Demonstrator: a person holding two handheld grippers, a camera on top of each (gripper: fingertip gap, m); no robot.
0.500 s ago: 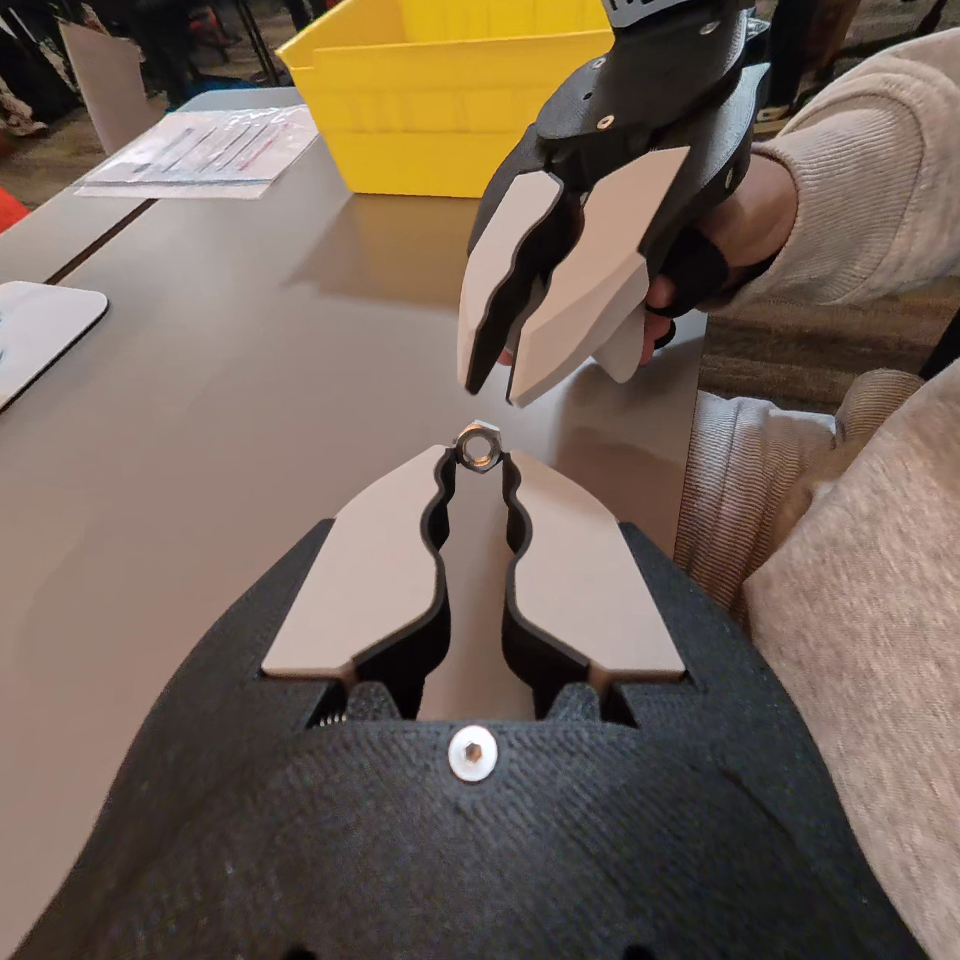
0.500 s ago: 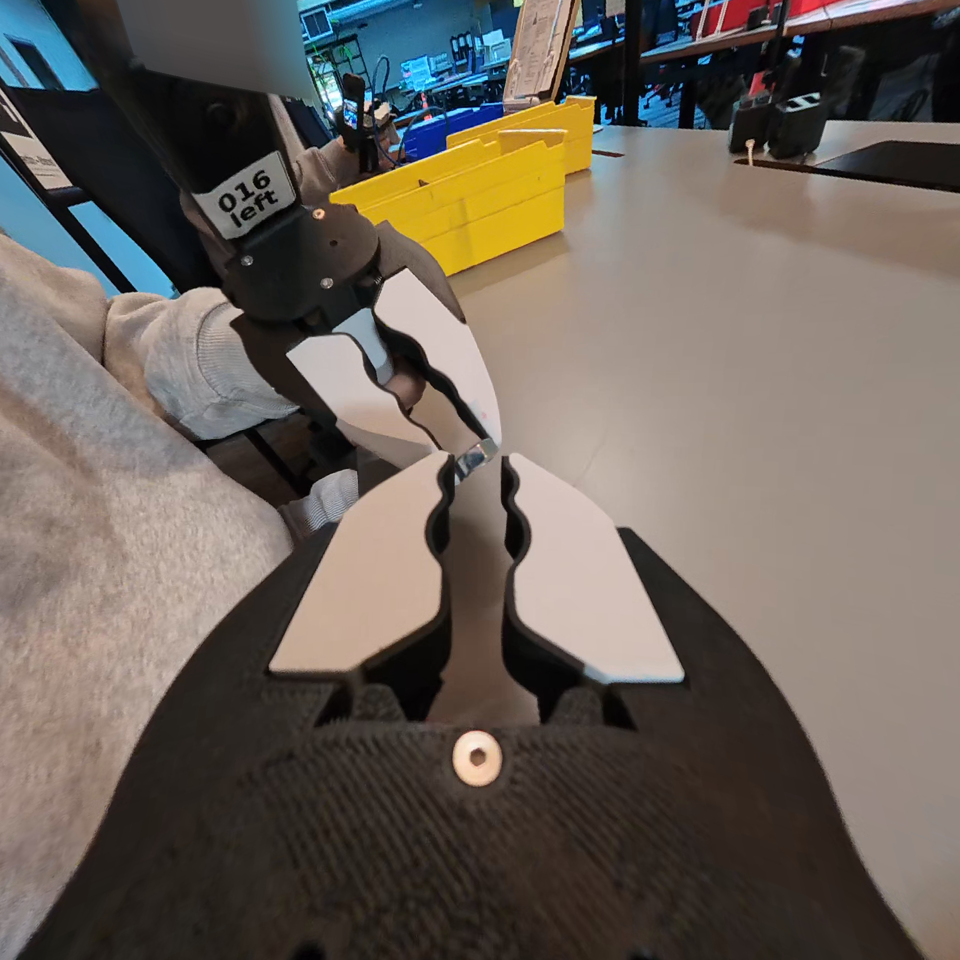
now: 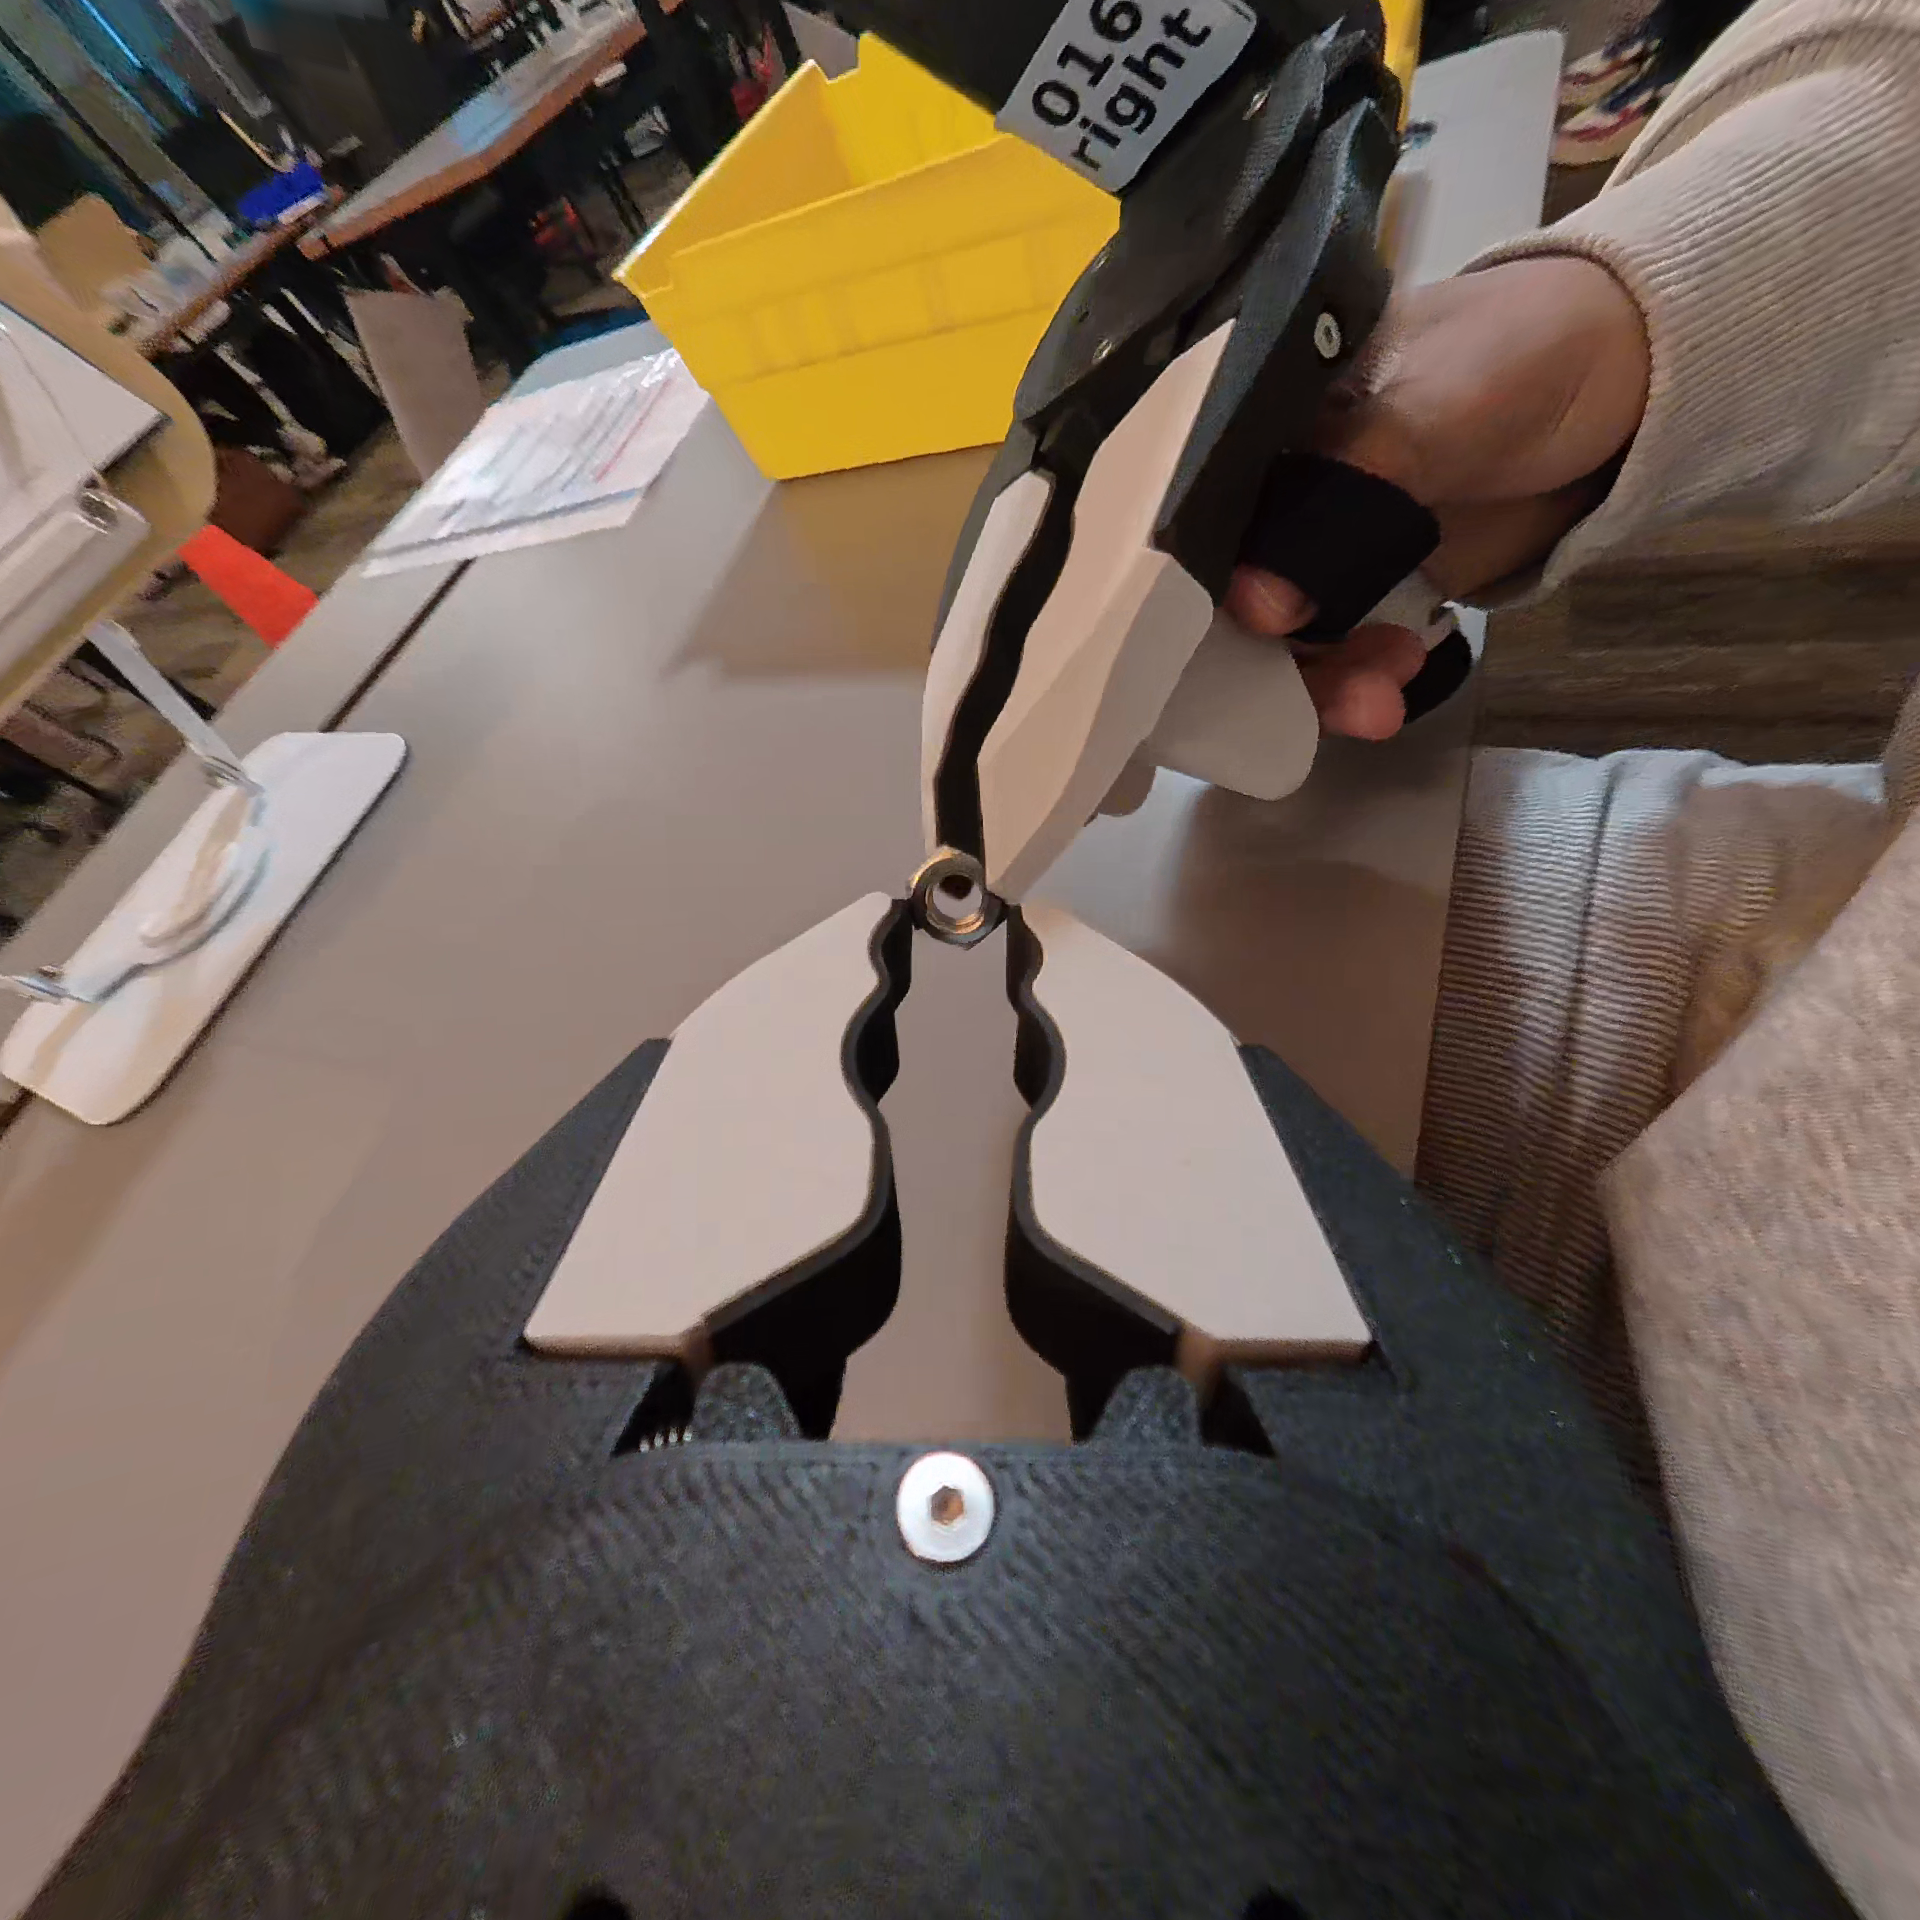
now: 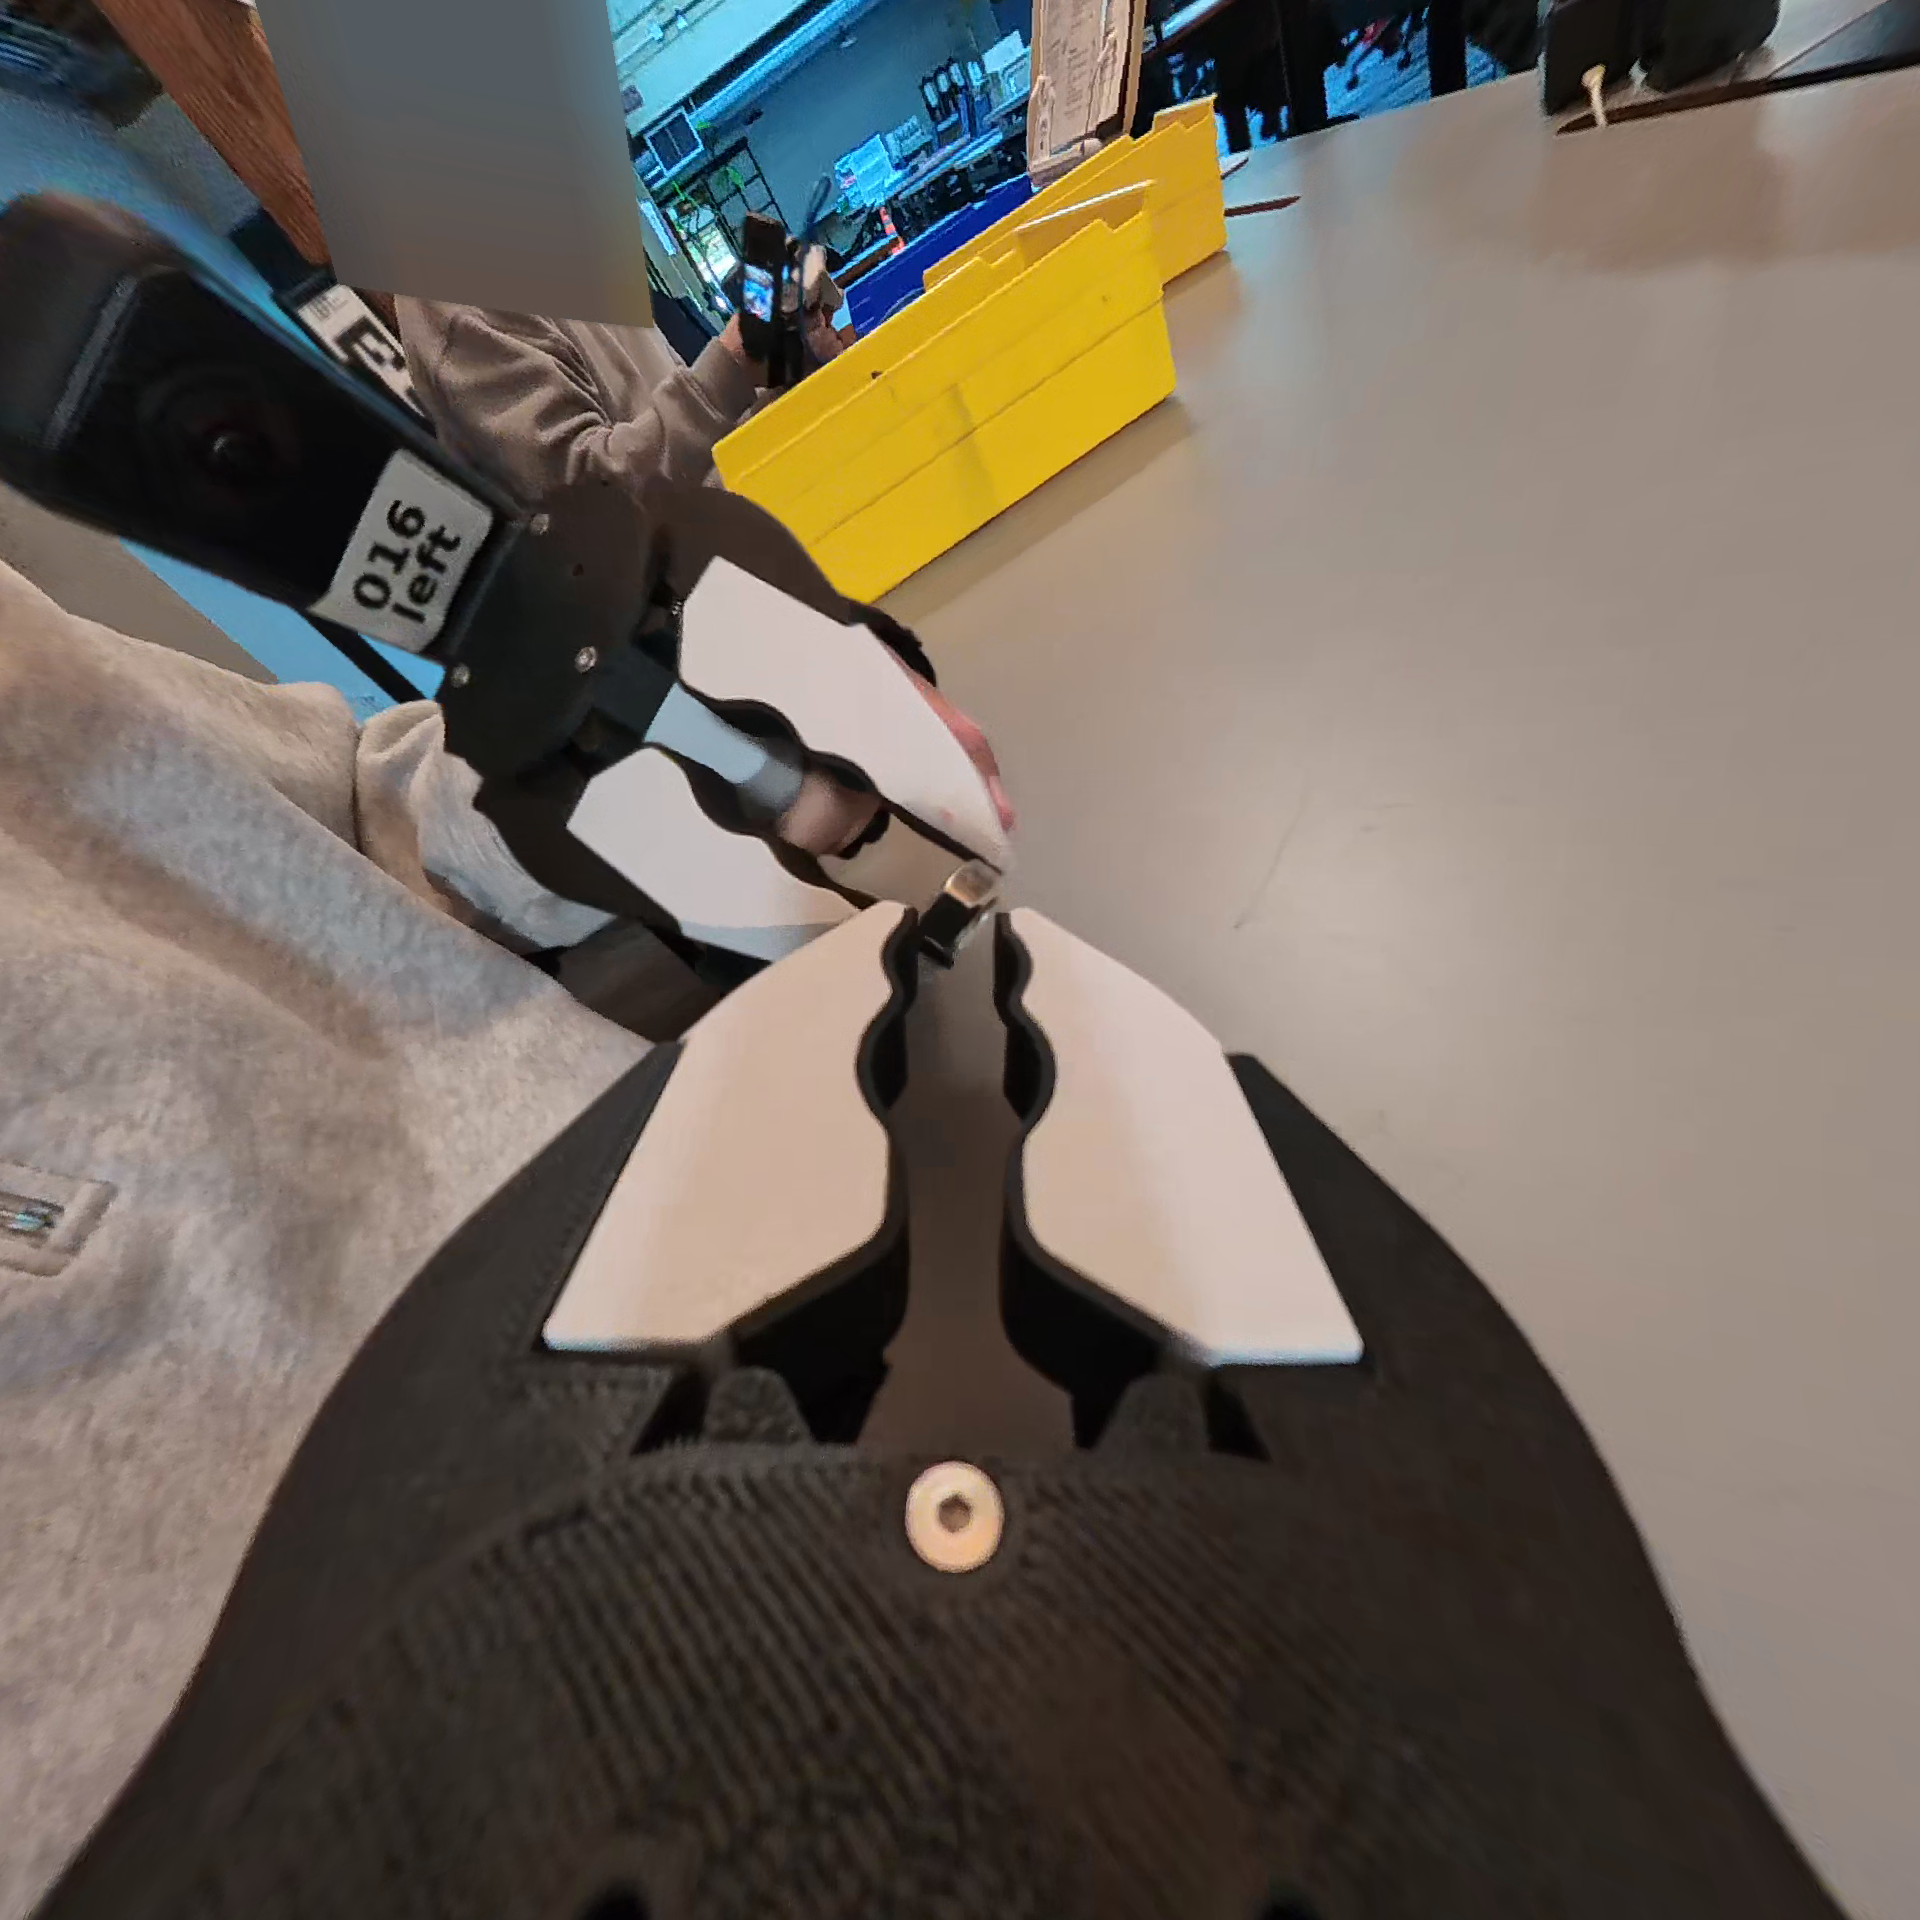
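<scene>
Steel hex nut (image 3: 952, 906) pinched at the tips of left gripper (image 3: 951, 920) fingers (image 3: 769, 1122), held in the air above grey counter (image 3: 540, 831). Right gripper (image 3: 971, 868) angled down from above, fingers nearly together, tips touching the nut's top edge; grip on it cannot be told. Yellow bin (image 3: 873, 312) farther back on counter; white stand base (image 3: 208, 904) off to the left.
</scene>
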